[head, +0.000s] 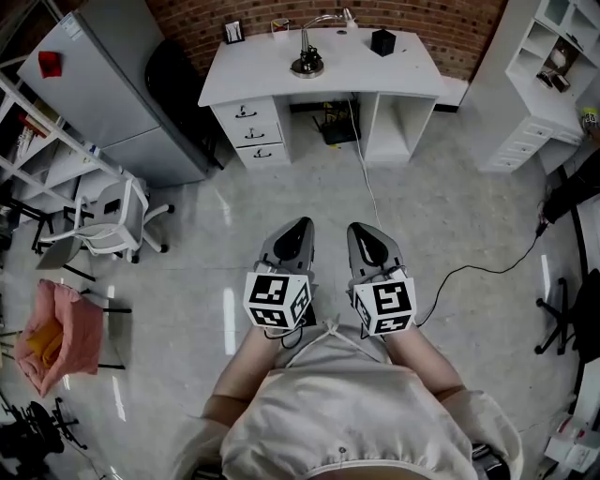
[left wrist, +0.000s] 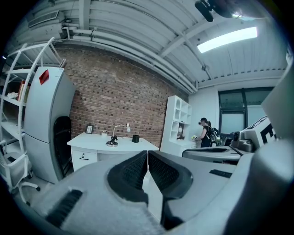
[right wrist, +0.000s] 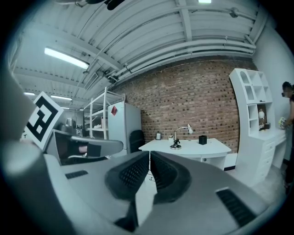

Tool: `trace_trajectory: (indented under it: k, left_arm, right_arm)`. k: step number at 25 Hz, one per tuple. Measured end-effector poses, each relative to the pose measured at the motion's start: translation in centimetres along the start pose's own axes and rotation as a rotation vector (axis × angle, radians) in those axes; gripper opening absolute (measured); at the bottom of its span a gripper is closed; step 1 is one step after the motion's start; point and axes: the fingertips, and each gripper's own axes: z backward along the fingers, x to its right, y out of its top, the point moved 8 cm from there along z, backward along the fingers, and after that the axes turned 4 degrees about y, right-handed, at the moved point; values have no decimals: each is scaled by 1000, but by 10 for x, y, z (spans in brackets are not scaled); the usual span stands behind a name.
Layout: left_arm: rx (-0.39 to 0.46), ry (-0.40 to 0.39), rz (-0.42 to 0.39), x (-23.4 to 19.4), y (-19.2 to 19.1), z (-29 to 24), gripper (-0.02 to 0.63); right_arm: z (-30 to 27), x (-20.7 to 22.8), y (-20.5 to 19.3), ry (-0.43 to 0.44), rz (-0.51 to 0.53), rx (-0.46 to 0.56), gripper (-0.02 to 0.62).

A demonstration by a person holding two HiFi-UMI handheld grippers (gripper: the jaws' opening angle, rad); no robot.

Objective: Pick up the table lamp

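**Operator:** Specify finishes, upper area.

**Technician:** Slim silver table lamp [head: 307, 64]: polished metal, glossy base. White rectangular desk [head: 412, 70]: smooth, matt, probably painted board. Red-brown brick wall [head: 441, 23]: rough, matt.

**Operator:** Lower area?

**Technician:** Pale grey floor [head: 469, 206]: smooth, glossy, reflective streaks. Pink cloth [head: 66, 328]: soft, crumpled. Grey left gripper [head: 302, 227] and right gripper [head: 361, 230]: matt plastic with ribbed dark pads [left wrist: 133, 170].

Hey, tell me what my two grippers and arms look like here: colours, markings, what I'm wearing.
Both the left gripper and right gripper have grey, tapered shells with dark textured pads. Each carries a white cube printed with black square markers. You wear a pale cream top with a drawstring.
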Motion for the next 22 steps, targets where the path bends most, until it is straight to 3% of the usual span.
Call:
trace_trajectory:
  k: [12, 22]
  left_arm:
    - [-11, -92, 18, -86, 29, -94, 21]
    - [-11, -103, 36, -205, 61, -170, 21]
  right_arm:
    - [-115, 26, 13, -91, -63, -69, 31]
    - [-258, 25, 35, -102, -108, -105, 31]
